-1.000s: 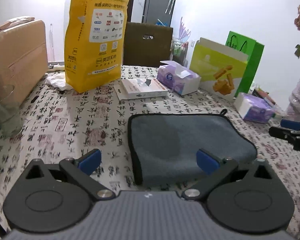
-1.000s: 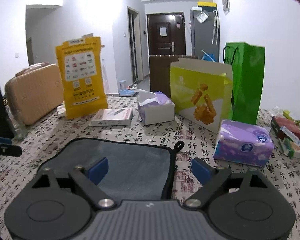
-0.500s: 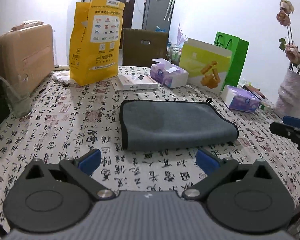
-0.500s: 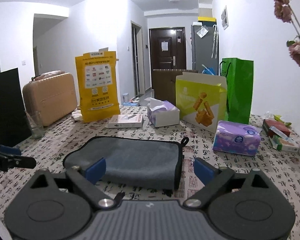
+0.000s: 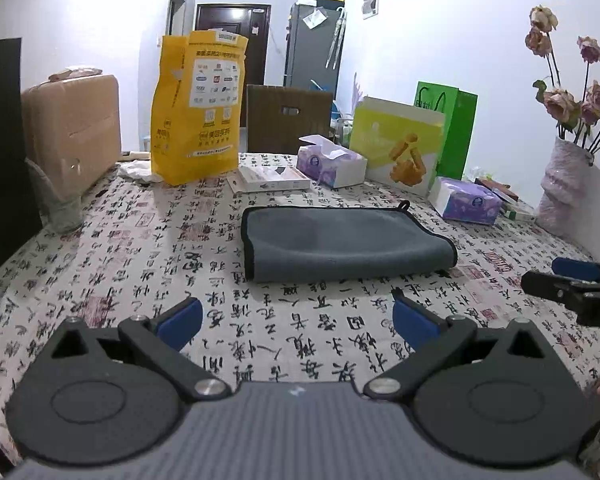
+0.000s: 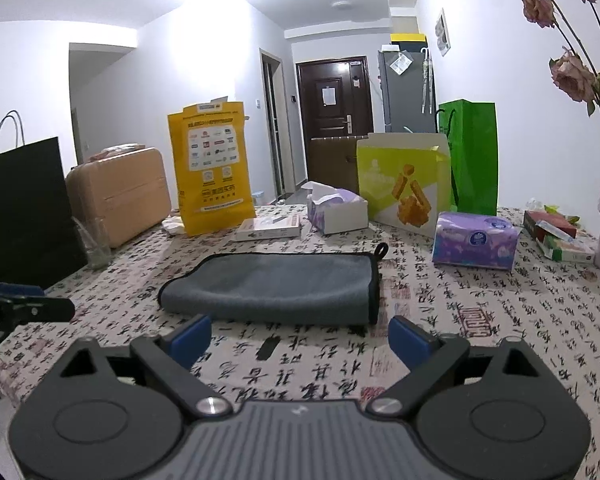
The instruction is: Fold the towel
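A grey towel [image 5: 340, 246] with black edging lies folded flat on the patterned tablecloth [image 5: 148, 264]. It also shows in the right wrist view [image 6: 276, 284], with a black loop at its far right corner. My left gripper [image 5: 296, 318] is open and empty, held above the table in front of the towel. My right gripper [image 6: 298, 340] is open and empty, in front of the towel's near edge. The right gripper also shows at the right edge of the left wrist view [image 5: 576, 284]. The left gripper also shows at the left edge of the right wrist view [image 6: 24, 310].
Along the back stand a yellow bag [image 5: 198, 108], a tan suitcase [image 5: 72, 128], tissue boxes [image 5: 332, 162] [image 5: 466, 202], a flat white box [image 5: 272, 178], a yellow-green bag [image 5: 398, 142] and a green bag [image 5: 456, 128]. A glass [image 5: 62, 200] stands at left, a flower vase [image 5: 564, 188] at right.
Both grippers have pulled back and up from the towel, which now lies farther away. The towel has not moved. Both stay open.
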`<state>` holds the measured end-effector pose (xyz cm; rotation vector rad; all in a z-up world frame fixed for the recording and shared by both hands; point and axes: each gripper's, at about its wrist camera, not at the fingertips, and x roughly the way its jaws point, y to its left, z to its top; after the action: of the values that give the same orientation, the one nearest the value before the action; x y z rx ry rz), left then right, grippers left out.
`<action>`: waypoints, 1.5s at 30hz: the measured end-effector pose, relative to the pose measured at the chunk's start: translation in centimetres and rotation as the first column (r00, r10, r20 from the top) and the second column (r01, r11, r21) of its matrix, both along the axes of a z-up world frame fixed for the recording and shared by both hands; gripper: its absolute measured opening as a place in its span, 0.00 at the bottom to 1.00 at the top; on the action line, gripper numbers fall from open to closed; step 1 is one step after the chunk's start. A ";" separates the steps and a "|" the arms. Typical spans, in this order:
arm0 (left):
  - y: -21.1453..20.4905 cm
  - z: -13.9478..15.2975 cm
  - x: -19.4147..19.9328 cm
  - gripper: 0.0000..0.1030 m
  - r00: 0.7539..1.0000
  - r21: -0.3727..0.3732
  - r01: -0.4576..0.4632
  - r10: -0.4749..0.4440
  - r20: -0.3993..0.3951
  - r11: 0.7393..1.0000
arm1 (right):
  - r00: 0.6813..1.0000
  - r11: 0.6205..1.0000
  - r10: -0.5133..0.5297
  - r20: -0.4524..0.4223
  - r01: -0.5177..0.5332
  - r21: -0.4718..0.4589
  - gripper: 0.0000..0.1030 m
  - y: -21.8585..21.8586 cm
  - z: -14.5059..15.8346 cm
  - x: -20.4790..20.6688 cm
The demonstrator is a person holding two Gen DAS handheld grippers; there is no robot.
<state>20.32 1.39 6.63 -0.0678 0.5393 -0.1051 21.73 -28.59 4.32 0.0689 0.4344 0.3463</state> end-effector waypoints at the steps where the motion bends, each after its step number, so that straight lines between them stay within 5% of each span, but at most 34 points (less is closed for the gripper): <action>1: 0.1 0.0 -0.3 1.00 1.000 -0.008 -0.001 0.001 0.004 1.000 | 1.000 1.000 0.002 0.004 -0.002 -0.001 0.92 0.2 0.0 -0.4; 14: 1.2 -0.2 -5.2 1.00 0.996 -0.024 -0.023 0.025 0.083 0.999 | 0.997 0.999 0.040 0.066 -0.038 -0.030 0.93 2.1 1.0 -5.7; 34: -0.4 -1.9 -15.1 1.00 0.964 0.094 -0.085 0.058 0.259 0.992 | 0.991 0.998 0.046 0.125 -0.050 0.030 0.97 3.2 -0.9 -15.1; 45: -0.1 -3.4 -17.8 1.00 0.962 0.094 -0.089 0.061 0.266 0.992 | 0.989 0.999 0.038 0.141 -0.043 0.027 1.00 3.1 -2.3 -18.7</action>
<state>2.49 1.27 3.23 0.0290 0.2761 -0.0107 3.08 -25.52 2.01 0.0643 0.2912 0.3952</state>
